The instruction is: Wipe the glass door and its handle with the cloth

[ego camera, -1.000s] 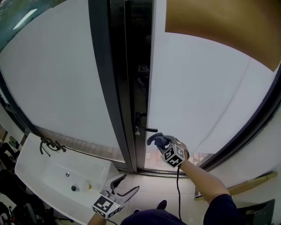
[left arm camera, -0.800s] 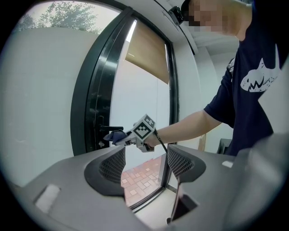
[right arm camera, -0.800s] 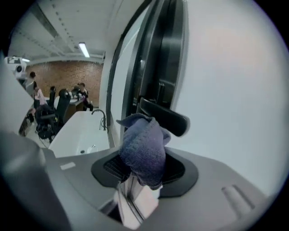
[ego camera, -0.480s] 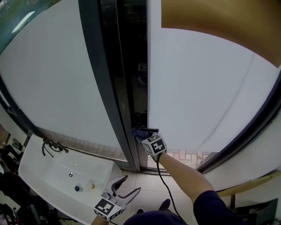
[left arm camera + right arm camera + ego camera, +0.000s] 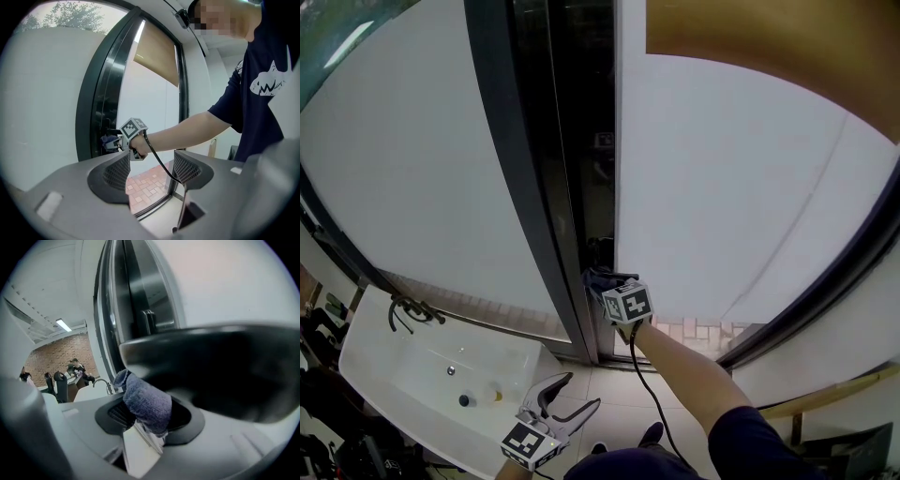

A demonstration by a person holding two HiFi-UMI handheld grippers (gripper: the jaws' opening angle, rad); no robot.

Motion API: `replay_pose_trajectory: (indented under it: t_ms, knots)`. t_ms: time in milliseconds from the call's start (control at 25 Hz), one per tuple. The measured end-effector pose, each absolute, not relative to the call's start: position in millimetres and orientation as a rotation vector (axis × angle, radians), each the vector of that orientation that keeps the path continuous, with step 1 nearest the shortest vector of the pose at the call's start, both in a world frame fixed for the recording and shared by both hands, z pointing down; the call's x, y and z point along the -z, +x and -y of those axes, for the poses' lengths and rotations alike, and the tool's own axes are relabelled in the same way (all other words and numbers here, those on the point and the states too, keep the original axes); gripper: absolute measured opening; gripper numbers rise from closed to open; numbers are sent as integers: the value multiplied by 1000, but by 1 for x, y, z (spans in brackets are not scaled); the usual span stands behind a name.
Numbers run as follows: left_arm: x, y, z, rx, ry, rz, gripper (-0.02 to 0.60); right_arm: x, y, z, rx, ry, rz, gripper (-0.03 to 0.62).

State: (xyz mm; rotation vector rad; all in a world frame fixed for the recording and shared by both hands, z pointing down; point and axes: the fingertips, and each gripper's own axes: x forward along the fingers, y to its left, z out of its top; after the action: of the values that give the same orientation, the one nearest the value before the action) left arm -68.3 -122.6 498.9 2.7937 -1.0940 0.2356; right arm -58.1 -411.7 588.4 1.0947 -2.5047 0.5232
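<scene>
Washroom: frosted glass door (image 5: 741,187), sink (image 5: 384,356) at left. Right gripper (image 5: 602,284) pinches the cloth (image 5: 596,277) at the handle (image 5: 602,253). Left gripper (image 5: 569,397) hangs low, jaws spread, empty. Judged: handle wipe in hand; next, rub along the lever.

Your head camera looks steeply down the glass door (image 5: 741,187) from above, with the right gripper (image 5: 598,279) near 6 o'clock and the left gripper (image 5: 572,394) near 7. The left gripper view sits low and well back. It faces up past its own parted jaws at that same right gripper (image 5: 108,140) and the door edge, near 9 o'clock. The right gripper view rides right up against the handle (image 5: 211,362), with the clamped cloth (image 5: 145,401) just before the lens.
</scene>
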Motion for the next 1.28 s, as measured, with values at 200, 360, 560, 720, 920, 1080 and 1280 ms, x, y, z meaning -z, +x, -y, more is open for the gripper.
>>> replay_pose_trajectory:
  t_ms: [200, 360, 560, 720, 920, 1080, 1280]
  knots:
    - [-501, -66, 119, -238, 2802, 1081, 290, -597, -37, 411, -499, 1114, 2420, 184]
    - [-501, -70, 116, -228, 2807, 1096, 290, -604, -14, 406, -532, 1143, 2386, 183]
    - [-493, -70, 116, -221, 2808, 1098, 290, -585, -31, 400, -666, 1097, 2520, 183]
    - [-489, -67, 115, -254, 2790, 1107, 290, -579, -59, 403, -824, 1065, 2564, 183]
    - [-494, -64, 114, -230, 2813, 1083, 290, -585, -67, 411, -778, 1072, 2531, 183]
    - [-498, -67, 114, -239, 2808, 1093, 290, -591, -54, 410, -740, 1074, 2511, 183]
    - [-498, -66, 115, -244, 2813, 1096, 290, -605, -29, 410, -742, 1114, 2456, 183]
